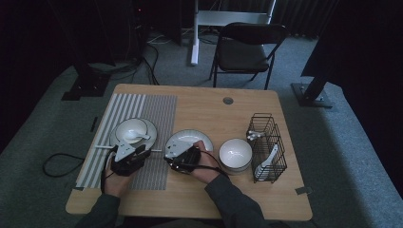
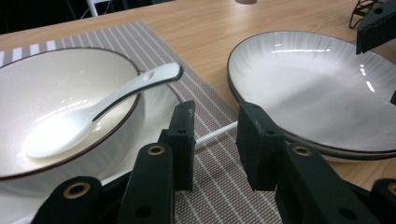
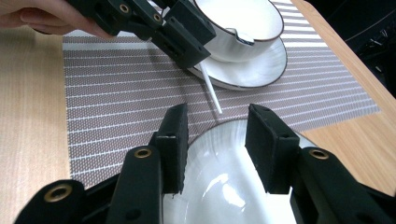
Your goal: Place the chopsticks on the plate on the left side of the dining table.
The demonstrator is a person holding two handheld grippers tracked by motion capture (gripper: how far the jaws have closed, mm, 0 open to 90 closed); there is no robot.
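1. The plate [image 1: 183,139] is white, shallow, with a dark rim and fine ribs fanning out from its middle; it lies on the bare wood near the middle of the tabletop [image 1: 209,111], just off the mat's [image 1: 157,109] right edge.
2. A thin white stick [image 2: 215,134] lies on the mat between the plate and the bowl [image 1: 131,129].
3. The bowl, white with a dark rim, sits on a saucer [image 3: 252,70] at the mat's left side and holds a white spoon [image 2: 93,116].
4. The right gripper [image 1: 177,159] hovers over the plate's near rim, jaws apart and empty, the hand [image 1: 204,166] behind it towards the front edge.
5. The left gripper [image 1: 127,153] is low over the mat, just before the saucer; its jaws are apart, with the stick's end between them, untouched.
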